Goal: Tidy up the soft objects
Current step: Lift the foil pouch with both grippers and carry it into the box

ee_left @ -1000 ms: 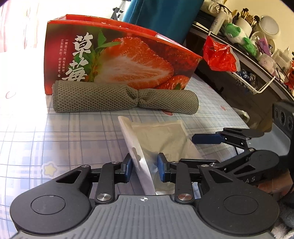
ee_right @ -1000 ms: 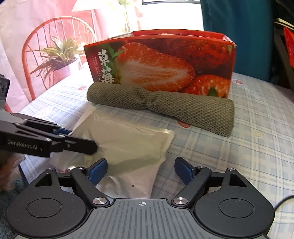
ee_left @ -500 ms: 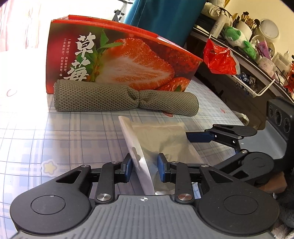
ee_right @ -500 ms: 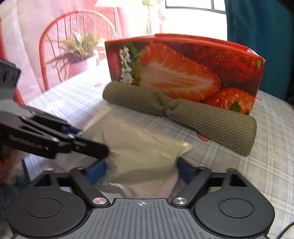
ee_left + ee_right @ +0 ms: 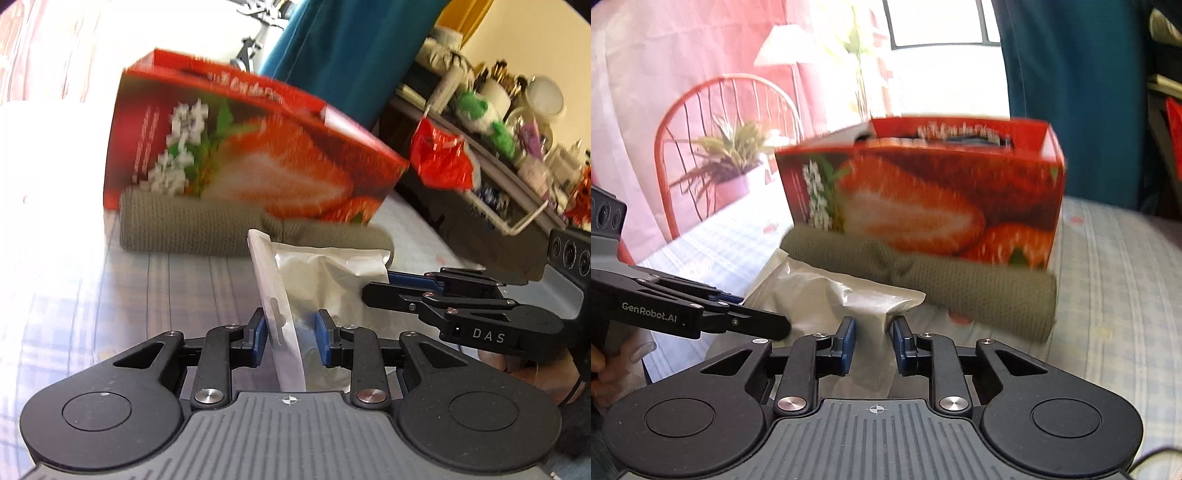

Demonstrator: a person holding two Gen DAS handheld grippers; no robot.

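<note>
1. Between the blue pads of the left gripper [image 5: 289, 338] stands the white header edge of a silvery plastic pouch [image 5: 325, 280]; the jaws are narrowed around it, though a small gap shows on each side, so a firm grasp cannot be confirmed.
2. At the pouch's opposite end, the right gripper [image 5: 873, 341] has its jaws drawn close on a crumpled corner of the pouch [image 5: 827, 295], apparently pinching it.
3. The pouch is lifted and stretched between the two grippers, above the checked tablecloth [image 5: 1108, 280].
4. Just behind it lies a rolled olive-green knitted cloth [image 5: 979, 291], resting on the table.
5. Touching the roll's far side stands an open red strawberry-printed carton [image 5: 923, 199], blurred in both views.
6. Further off are a red wire chair [image 5: 713, 122] and a potted plant [image 5: 727, 162].
</note>
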